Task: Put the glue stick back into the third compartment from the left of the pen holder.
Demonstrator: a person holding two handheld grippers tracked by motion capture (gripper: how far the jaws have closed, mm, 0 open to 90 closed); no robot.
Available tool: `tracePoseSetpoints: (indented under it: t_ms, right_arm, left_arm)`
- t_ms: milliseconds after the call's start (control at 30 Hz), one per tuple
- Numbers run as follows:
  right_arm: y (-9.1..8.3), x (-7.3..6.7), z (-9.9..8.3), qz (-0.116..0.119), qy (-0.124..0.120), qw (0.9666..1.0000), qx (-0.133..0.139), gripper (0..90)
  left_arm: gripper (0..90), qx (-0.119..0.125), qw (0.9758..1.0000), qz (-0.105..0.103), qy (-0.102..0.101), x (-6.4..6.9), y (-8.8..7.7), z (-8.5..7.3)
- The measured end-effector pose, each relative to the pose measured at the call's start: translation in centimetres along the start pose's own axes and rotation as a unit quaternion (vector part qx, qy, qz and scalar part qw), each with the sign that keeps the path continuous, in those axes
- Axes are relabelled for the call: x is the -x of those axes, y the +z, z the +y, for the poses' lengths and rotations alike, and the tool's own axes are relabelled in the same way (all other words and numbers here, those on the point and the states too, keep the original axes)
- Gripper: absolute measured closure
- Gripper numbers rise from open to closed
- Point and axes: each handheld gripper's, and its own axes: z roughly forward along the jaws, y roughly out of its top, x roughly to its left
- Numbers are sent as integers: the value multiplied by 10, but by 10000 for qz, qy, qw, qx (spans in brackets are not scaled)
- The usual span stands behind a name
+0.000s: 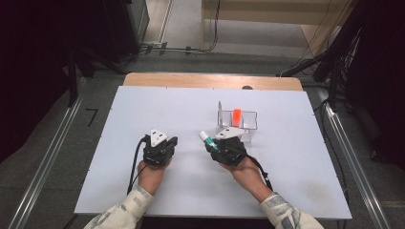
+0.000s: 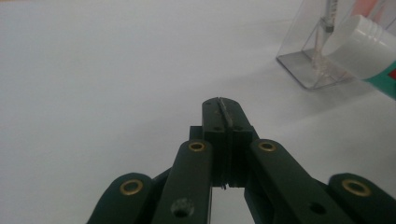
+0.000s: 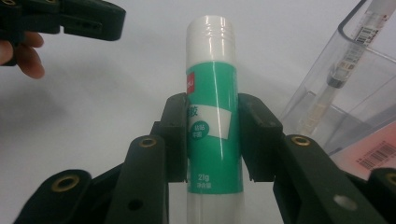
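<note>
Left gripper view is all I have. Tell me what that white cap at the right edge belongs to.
Observer: A green and white glue stick, clamped between the right gripper's jaws.
Operator: Say what is in the clear box.
Observer: The high view shows an orange item standing in the clear organizer.
Operator: Report anything else inside.
Observer: The right gripper view shows a pen leaning in one compartment.

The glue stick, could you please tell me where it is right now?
The glue stick is clamped in the right gripper, right of centre on the white table in the high view, just in front of the clear plastic holder.
</note>
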Motion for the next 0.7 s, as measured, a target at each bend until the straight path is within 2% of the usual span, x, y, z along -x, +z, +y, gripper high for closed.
tracePoseSetpoints:
  t_ms: [233, 500, 700]
  right_arm:
    - [-2, -1, 2, 38, -28, 10000, 74, 637]
    - [-4, -6, 3, 168, -80, 9997, 155, 637]
    - [-3, -11, 3, 256, -119, 9995, 157, 637]
  left_arm:
    - [900, -88, 9997, -212, 97, 13, 10, 5]
    - [900, -154, 9985, -529, 47, 24, 21, 8]
    - [900, -138, 9975, -688, 60, 29, 22, 11]
